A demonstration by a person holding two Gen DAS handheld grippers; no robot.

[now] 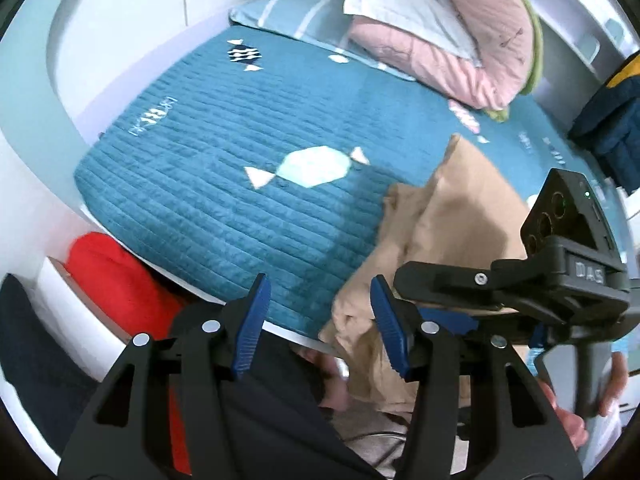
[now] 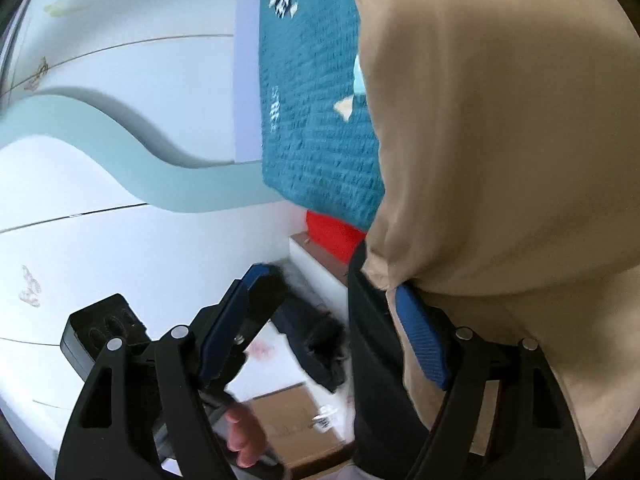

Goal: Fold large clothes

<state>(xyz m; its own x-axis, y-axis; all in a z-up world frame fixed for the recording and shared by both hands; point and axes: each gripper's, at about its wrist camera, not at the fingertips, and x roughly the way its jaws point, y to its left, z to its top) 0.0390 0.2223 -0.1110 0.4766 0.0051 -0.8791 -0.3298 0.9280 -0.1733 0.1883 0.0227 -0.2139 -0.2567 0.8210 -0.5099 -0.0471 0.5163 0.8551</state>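
A large beige garment (image 1: 432,236) lies bunched over the near right edge of a bed with a teal quilted cover (image 1: 224,184). My left gripper (image 1: 320,320) is open, its blue pads wide apart, above the bed's near edge just left of the garment, nothing between the pads. The right gripper's body (image 1: 560,280) crosses in front of the cloth in the left wrist view. In the right wrist view the beige garment (image 2: 500,140) drapes over the right side and covers the right finger's tip. My right gripper (image 2: 332,320) has its pads apart; no cloth lies between them.
Pink, white and green bedding (image 1: 448,24) is piled at the bed's far end beside a striped pillow (image 1: 296,12). A red item (image 1: 116,272) lies by the bed's near left corner. Dark blue clothing (image 1: 612,120) sits at right. A cardboard box (image 2: 296,424) is on the floor.
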